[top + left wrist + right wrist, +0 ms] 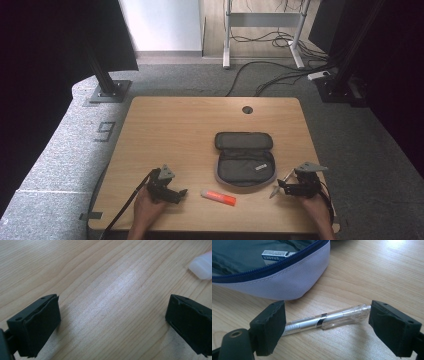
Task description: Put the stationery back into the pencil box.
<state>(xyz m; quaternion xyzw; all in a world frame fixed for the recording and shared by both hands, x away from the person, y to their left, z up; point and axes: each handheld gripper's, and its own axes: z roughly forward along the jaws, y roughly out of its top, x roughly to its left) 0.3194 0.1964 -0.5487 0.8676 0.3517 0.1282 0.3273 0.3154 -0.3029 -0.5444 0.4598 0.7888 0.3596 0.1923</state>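
A grey pencil case (245,160) lies unzipped in the middle of the table, its lilac edge (274,282) close in the right gripper view. Inside it sits a white eraser (260,167) (275,253). A clear and silver pen (324,320) lies flat on the wood just right of the case (281,183). My right gripper (281,187) (328,312) stands open around the pen, one jaw near each end. An orange and white tube (218,197) rests near the front edge. My left gripper (180,194) (113,305) is open over bare wood, the tube's white end (202,265) just beyond it.
The wooden table (165,130) has a cable hole (247,109) at the back. Black stands (107,85) and cables (280,75) are on the grey floor behind it. Bare wood stretches left of and behind the case.
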